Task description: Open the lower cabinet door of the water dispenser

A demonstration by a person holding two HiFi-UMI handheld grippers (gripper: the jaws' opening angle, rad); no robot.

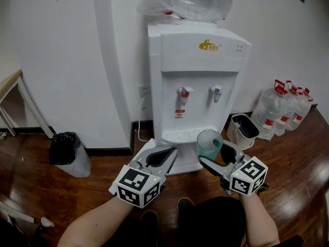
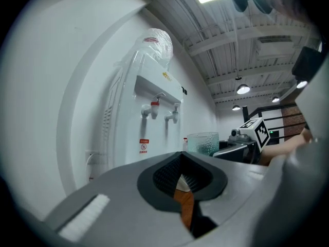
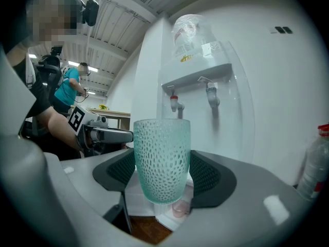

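Your left claw [image 1: 169, 153] [image 2: 182, 156] is drawn narrow, its dark pads meeting at the tips with nothing between them. Your right claw [image 1: 211, 152] [image 3: 162, 169] grips a teal dimpled glass tumbler [image 1: 209, 142] [image 3: 162, 158], held upright with a pad on each side of it. Both claws hang side by side, low in front of the white water dispenser [image 1: 198, 76] that stands on the wooden floor [image 1: 298, 163] against the white wall.

The lower cabinet door [image 1: 187, 161] lies under the drip tray, and your two claws cover most of it in the head view; only a white strip shows between them. You cannot tell from these views whether it is ajar, and neither claw touches it.

Above the tray you see the red tap [image 1: 183, 92] and, to its right, the pale tap [image 1: 216, 90]. A water bottle wrapped in clear plastic [image 1: 190, 1] sits on top of the dispenser.

To the right, a small white bin [image 1: 242, 130] stands just beside the dispenser, and a cluster of red-capped water jugs [image 1: 277, 109] stands beyond it by the wall. Well to the left stands a waste bin with a black liner [image 1: 69, 153].
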